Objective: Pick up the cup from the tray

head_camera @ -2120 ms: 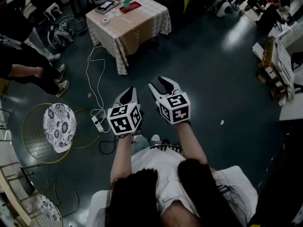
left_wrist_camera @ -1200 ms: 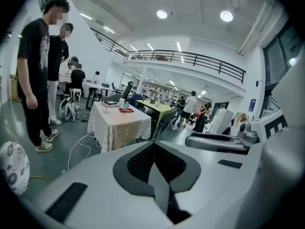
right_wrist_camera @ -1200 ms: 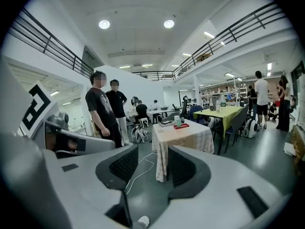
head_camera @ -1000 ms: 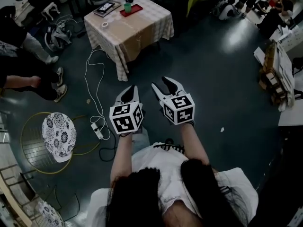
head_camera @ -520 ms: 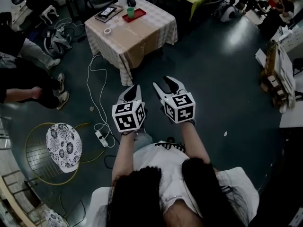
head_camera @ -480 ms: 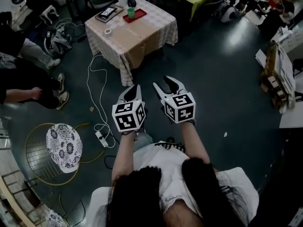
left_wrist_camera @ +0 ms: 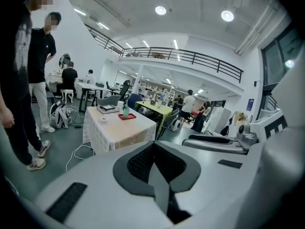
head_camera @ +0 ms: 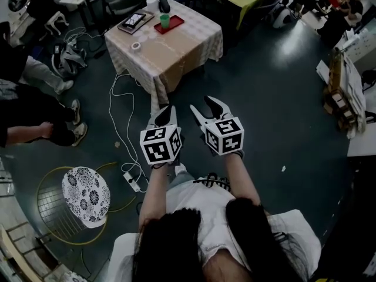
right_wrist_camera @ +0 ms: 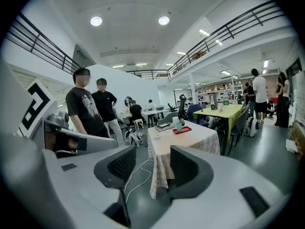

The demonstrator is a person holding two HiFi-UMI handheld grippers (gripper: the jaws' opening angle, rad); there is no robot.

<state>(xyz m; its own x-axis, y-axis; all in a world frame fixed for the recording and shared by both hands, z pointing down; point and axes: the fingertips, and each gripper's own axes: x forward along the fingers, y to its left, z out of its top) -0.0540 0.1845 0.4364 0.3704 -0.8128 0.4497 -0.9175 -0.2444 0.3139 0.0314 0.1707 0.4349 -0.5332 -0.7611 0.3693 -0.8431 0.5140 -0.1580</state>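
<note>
Two hand-held grippers are out in front of the person, side by side over the dark floor, both short of the table and touching nothing on it. The left gripper (head_camera: 165,111) has its jaws pressed together with nothing between them; its own view (left_wrist_camera: 154,147) shows the dark pads meeting in a point. The right gripper (head_camera: 201,104) has its jaws apart and they have just been opening wider; through the gap (right_wrist_camera: 152,168) only the floor and the table's hanging cloth show, so it holds nothing.

The green cup (head_camera: 165,21) stands upright on the red tray (head_camera: 175,22), near the far edge of the table with the checked cloth (head_camera: 176,54), well apart from both grippers. Beside the tray, to its left in the head view, a phone lies on a dark book (head_camera: 133,21), and a small roll of tape (head_camera: 136,46) sits nearer the table's left edge. A white cable (head_camera: 119,96) trails down from the table across the floor to a power strip (head_camera: 131,181), next to a patterned round stool (head_camera: 86,195). Bystanders (right_wrist_camera: 86,106) stand to the left.
</note>
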